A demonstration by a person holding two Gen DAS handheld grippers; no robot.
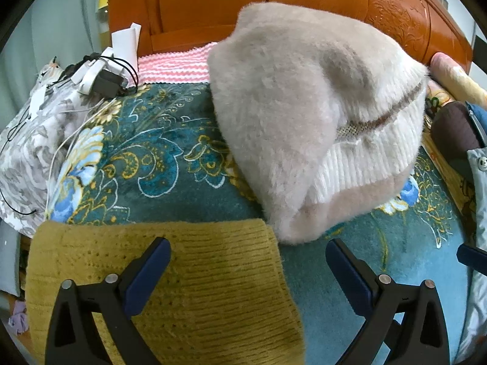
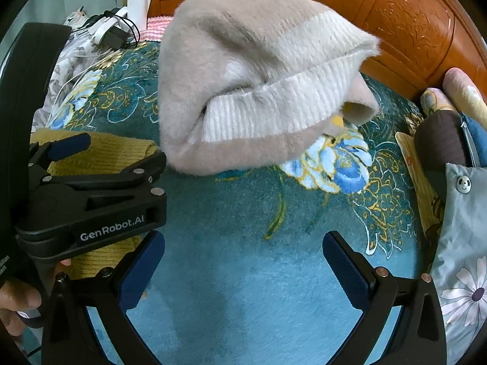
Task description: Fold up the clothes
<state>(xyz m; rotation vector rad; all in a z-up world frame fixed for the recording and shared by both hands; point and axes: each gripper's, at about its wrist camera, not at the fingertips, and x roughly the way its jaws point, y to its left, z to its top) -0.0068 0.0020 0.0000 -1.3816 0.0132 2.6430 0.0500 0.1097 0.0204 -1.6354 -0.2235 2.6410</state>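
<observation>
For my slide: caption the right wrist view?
Open right gripper over teal blanket, facing folded beige sweater.

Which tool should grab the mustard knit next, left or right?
Left, probably. The left tool is open and hangs right over the mustard knit, one finger already above it. The right tool is open too, but only bare teal blanket lies between its fingers.

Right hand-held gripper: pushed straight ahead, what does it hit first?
Probably the fuzzy beige sweater, bundled on the teal floral blanket. The right hand-held gripper is open over bare blanket; depth is uncertain.
</observation>
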